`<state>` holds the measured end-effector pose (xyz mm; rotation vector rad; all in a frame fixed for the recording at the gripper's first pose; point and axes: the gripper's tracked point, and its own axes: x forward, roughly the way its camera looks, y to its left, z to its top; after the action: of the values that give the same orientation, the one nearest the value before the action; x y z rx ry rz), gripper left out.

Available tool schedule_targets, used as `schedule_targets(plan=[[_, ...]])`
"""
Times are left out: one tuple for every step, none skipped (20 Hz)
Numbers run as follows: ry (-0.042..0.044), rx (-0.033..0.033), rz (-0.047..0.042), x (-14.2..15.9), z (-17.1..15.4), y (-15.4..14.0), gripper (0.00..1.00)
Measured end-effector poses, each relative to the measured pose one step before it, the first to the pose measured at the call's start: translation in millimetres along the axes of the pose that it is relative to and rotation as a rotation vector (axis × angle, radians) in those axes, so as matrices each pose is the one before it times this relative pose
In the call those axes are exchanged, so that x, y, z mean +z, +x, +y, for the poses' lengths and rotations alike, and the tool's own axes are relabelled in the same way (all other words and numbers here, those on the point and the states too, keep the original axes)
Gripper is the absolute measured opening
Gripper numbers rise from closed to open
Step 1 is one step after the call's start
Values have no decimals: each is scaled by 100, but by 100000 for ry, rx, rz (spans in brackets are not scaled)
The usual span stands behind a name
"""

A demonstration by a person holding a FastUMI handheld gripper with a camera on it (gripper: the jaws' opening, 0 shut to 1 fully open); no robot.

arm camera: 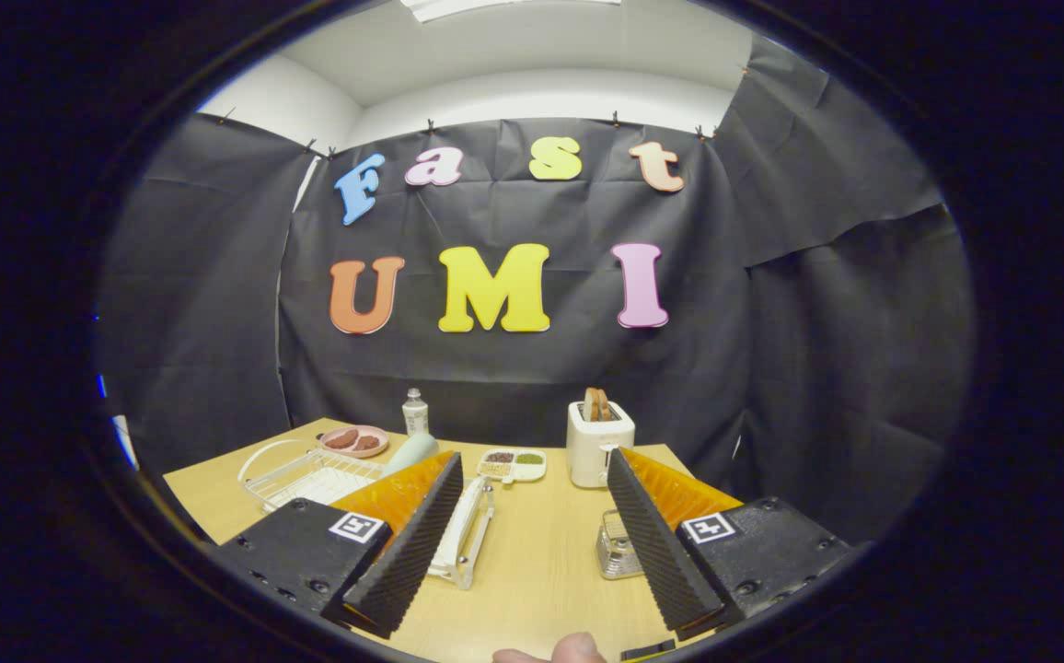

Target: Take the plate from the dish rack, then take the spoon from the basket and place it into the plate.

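Your claw (532, 539) is spread wide over bare table (541, 571), gripping nothing. The plate (460, 525) stands on edge in its rack (469, 562) beside the left finger; the mesh basket (617, 545) sits beside the right finger.

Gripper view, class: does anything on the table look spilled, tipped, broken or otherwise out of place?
Nothing stands out. The toaster stands upright with bread in its slots, the bottle is upright, and the pink plate and divided dish lie flat on the table. The wire basket sits level. The claw is open, holding nothing.
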<state>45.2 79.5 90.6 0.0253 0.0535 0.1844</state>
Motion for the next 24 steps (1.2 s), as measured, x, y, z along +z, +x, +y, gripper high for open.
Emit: schedule_targets(plan=[[-791,887,2322,-28,483,533,100],[70,1974,2875,-20,882,437,100],[720,2590,2488,174,1089,337,100],[747,2372,2077,270,958,398,100],[584,1976,1529,360,717,689,100],[181,1393,1649,480,771,784,100],[221,1210,2084,223,588,934,100],[455,1036,1976,367,684,947,100],[882,737,2853,220,578,1025,100],[725,534,3002,139,538,1064,100],[552,1484,3304,104,758,911,100],[503,1051,3083,38,647,990,100],[598,1015,3551,-21,459,887,100],[254,930,3652,-64,451,963,100],[565,85,3070,-9,188,983,100],[1042,245,2981,-75,208,886,100],[1174,376,2689,-2,245,733,100],[832,524,2918,-186,308,750,100],[208,186,2629,-153,34,778,100],[-252,-528,2985,-248,-37,735,100],[469,-75,3017,-213,148,784,100],[1104,180,2335,-101,159,844,100],[1097,-188,2476,-330,282,457,100],[994,334,2199,-202,338,642,100]])
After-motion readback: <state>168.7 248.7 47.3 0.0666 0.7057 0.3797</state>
